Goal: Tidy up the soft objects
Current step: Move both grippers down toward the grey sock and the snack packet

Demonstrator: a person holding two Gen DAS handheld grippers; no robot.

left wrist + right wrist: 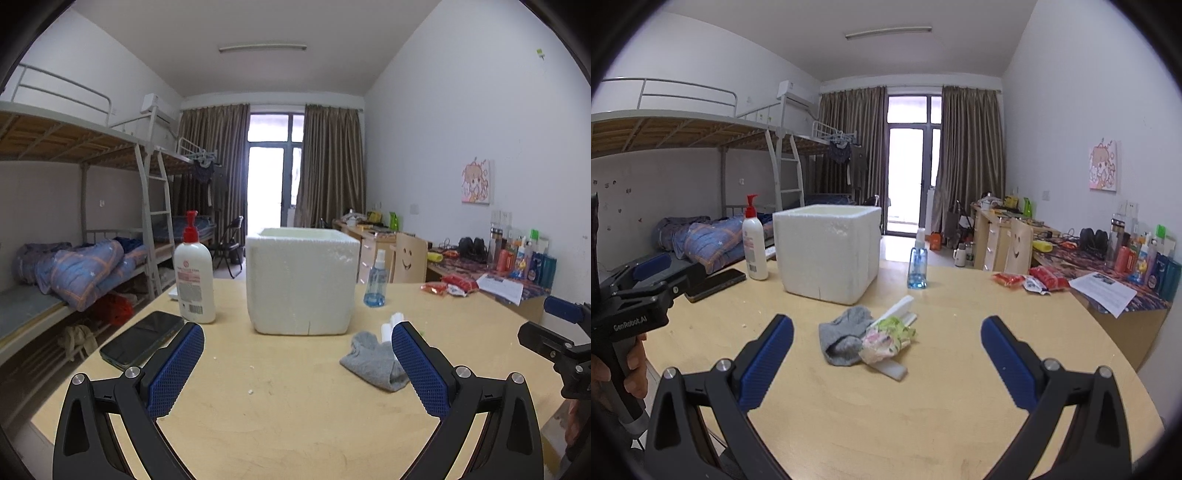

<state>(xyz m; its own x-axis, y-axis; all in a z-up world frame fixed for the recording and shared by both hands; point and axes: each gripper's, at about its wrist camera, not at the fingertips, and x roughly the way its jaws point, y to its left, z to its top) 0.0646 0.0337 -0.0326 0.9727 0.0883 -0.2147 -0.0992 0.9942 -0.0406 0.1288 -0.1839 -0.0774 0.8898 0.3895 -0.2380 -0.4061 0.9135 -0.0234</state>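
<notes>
On the table, far left: I count one dark phone lying flat by the left edge, and one white lotion bottle with a red pump standing just right of it.
Centre, far: one white foam box, open at the top, standing upright on the wooden table.
Right of the box: one small blue spray bottle, upright, near the box but apart from it.
Soft things: one grey sock, crumpled, lying on the table nearer to me than the box and a little right of it; one floral cloth touching its right side.
Under the cloth: white foam strips; I count at least two, but I cannot tell the exact number.
Far right: a few red snack packets and one sheet of paper at the table's right edge.
Left gripper: I see its jaws spread wide and released, nothing between them, hovering above the table left of the sock.
Right gripper: likewise released, jaws wide, the sock and cloth lying between and beyond the blue pads.
Only in the right view: the floral cloth, which the left view hides behind a pad, and a hand gripping the left handle.
Only in the left view: the phone's whole screen.
</notes>
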